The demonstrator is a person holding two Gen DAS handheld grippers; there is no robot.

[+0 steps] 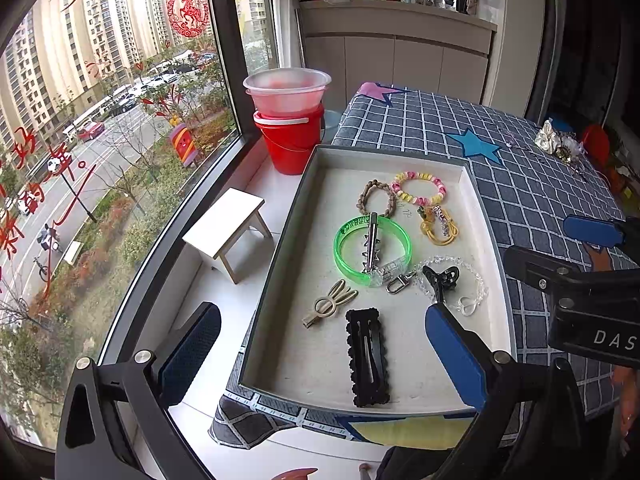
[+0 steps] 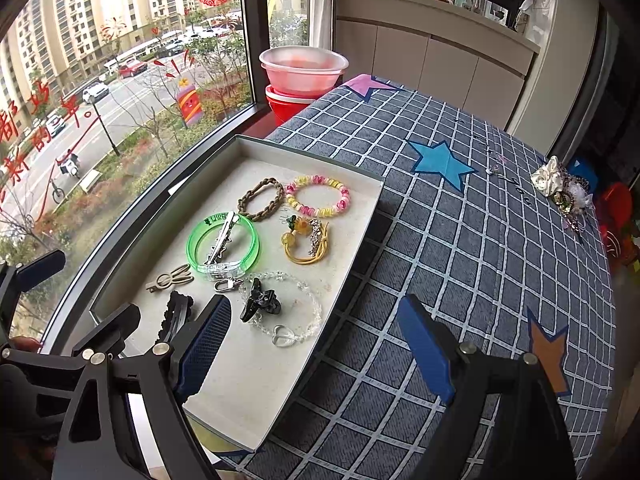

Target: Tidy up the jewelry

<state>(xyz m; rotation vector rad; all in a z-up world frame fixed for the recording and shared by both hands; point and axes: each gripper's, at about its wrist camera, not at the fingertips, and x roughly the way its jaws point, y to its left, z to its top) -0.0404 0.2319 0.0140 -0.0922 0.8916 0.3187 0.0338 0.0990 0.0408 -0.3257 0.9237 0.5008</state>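
Note:
A shallow grey tray (image 1: 304,360) (image 2: 256,380) lies at the table's window-side edge. Inside it are a green bangle (image 1: 340,248) (image 2: 192,244) with a silver clip (image 1: 372,244) across it, a pink-yellow bead bracelet (image 1: 420,201), a brown braided band (image 1: 364,196), a yellow hair tie (image 1: 438,236), a clear bead bracelet (image 2: 316,308), a black claw clip (image 2: 260,300), a gold rabbit clip (image 1: 330,304) and a black snap clip (image 1: 368,356). My left gripper (image 1: 320,356) hovers open over the tray's near end. Beside it, my right gripper (image 2: 316,352) stands open over the tray's right rim, holding nothing.
More jewelry is heaped (image 2: 560,184) at the far right of the checked tablecloth (image 2: 460,260), with a thin chain (image 2: 496,168) nearby. A red bucket (image 1: 292,144) topped by a basin and a small white stool (image 1: 224,228) stand by the window, left of the table.

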